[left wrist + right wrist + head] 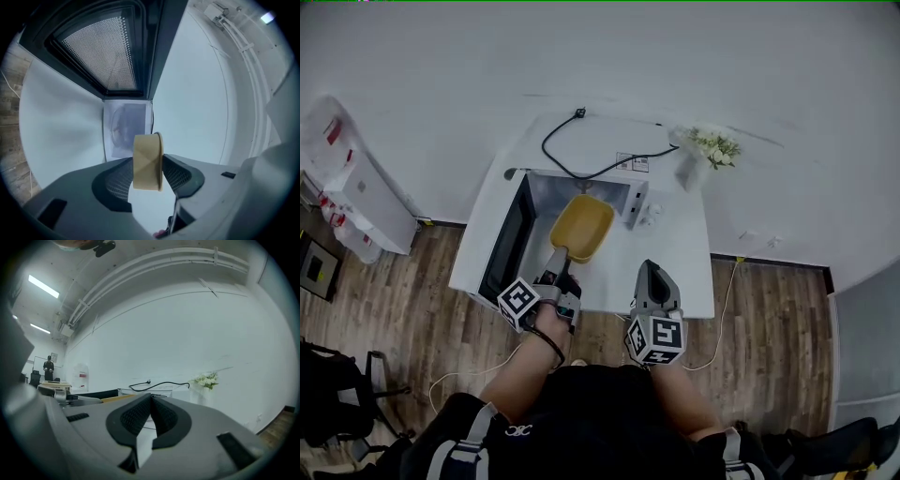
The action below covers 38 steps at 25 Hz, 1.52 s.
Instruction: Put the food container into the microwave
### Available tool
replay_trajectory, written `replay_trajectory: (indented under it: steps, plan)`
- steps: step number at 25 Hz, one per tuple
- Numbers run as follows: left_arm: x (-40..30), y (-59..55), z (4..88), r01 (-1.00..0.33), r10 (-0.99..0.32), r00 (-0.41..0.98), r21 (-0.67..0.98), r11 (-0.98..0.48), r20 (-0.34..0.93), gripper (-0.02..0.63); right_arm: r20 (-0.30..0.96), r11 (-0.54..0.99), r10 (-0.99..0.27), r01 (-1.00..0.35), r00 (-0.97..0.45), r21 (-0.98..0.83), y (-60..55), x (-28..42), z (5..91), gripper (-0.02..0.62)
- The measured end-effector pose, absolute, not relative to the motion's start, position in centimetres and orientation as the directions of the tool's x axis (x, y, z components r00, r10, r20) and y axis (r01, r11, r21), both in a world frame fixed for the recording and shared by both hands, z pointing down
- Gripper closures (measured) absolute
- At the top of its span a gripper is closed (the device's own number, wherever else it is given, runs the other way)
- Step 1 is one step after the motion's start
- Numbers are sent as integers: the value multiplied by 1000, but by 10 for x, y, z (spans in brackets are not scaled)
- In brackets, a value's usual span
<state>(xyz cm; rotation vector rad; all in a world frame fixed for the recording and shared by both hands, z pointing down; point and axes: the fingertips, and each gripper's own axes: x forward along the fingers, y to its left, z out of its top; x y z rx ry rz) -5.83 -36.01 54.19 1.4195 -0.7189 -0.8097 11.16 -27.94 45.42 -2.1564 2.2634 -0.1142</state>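
Note:
The white microwave (581, 141) stands on a white table (675, 272) with its dark door (508, 246) swung open to the left. A yellow food container (581, 227) hangs level at the mouth of the cavity, its far end reaching in. My left gripper (558, 257) is shut on the container's near rim. In the left gripper view that yellow rim (147, 161) is pinched between the pads, with the door's mesh window (101, 51) above. My right gripper (652, 269) hovers over the table to the right of the container, shut and empty (150, 401).
A black cable (581, 161) lies on the microwave's top. A vase of white flowers (712, 148) stands at the table's back right, and small white objects (652, 216) lie beside the microwave. A white cabinet (356, 187) stands to the left on the wood floor.

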Motion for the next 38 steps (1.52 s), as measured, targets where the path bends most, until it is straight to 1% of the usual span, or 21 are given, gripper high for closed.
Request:
replay_trajectory:
  steps: [7, 18, 26, 30, 38]
  plan:
    - [-51, -382, 572, 13, -846, 533, 1000, 25, 14, 411, 58, 82, -995, -996, -84, -45, -312, 123, 472, 595]
    - [-27, -439, 596, 36, -880, 474, 997, 61, 37, 411, 72, 133, -988, -989, -137, -66, -366, 164, 471, 595]
    - [-9, -501, 622, 22, -897, 439, 997, 70, 53, 410, 98, 115, -988, -992, -119, -50, -387, 207, 481, 595]
    - [-6, -535, 636, 43, -911, 410, 996, 75, 51, 410, 124, 104, -987, -994, -107, -30, -396, 226, 490, 595]
    - [-3, -596, 662, 37, -923, 374, 993, 108, 86, 410, 160, 94, -983, -995, -96, -18, -411, 247, 502, 595]
